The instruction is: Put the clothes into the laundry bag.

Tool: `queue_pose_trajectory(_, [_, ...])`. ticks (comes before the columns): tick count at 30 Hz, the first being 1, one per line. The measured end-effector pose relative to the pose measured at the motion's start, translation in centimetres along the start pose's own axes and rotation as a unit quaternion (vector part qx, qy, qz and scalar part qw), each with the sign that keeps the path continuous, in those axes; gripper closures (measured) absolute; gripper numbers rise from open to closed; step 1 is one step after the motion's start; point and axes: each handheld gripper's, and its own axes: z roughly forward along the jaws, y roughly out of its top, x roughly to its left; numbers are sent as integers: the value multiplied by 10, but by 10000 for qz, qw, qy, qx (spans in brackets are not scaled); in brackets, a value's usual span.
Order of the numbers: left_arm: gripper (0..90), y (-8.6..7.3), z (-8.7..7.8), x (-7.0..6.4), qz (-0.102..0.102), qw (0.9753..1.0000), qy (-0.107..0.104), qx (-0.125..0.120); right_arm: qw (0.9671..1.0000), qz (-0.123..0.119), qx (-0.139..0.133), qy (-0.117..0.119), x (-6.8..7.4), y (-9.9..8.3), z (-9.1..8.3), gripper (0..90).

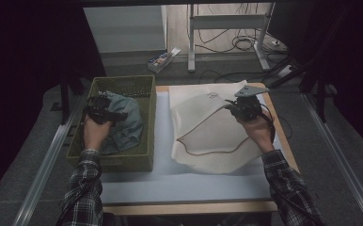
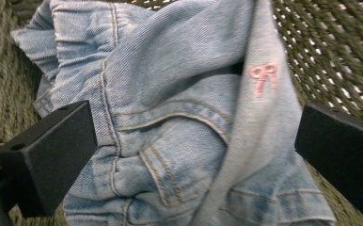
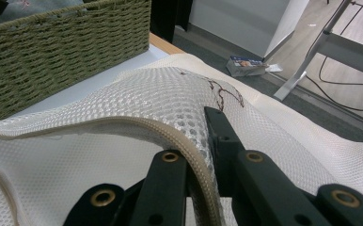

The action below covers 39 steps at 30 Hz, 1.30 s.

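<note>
Left gripper fingers open over jeans in basket: I'd pinch deep | right gripper fingers clamp laundry bag rim: hold it high

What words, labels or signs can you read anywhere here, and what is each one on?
No text can be read anywhere.
Denim garment in the woven basket: a small pink embroidered bow, a sign and no letters.
White mesh laundry bag: a dark stitched mark, too small to read.
Small box on the floor: printed, but too blurred to read.
</note>
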Motion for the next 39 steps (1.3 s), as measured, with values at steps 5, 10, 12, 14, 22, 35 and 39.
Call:
queue_pose_trajectory(5, [0,-1,10,6,-109,9997,65,192,10000,-5,9,0,0,0,0,845])
queue_pose_trajectory(10, [0,0,19,9,-145,9993,-7,344,10000,-1,3,9,0,0,0,843])
queue_pose_trajectory(12, [0,1,20,12,-173,9990,-17,403,10000,2,1,10,0,0,0,843])
queue_pose_trajectory(14, [0,2,23,14,-302,9986,-99,432,10000,1,4,12,0,0,0,843])
queue_pose_trajectory(22, [0,3,34,23,-509,9957,-364,684,10000,-3,6,17,0,0,0,844])
queue_pose_trajectory(35, [0,13,55,-13,8,9908,-574,1225,10000,-13,23,31,1,0,3,844])
queue_pose_trajectory(39, [0,18,62,-30,298,9890,-605,1316,10000,-38,51,41,3,0,4,844])
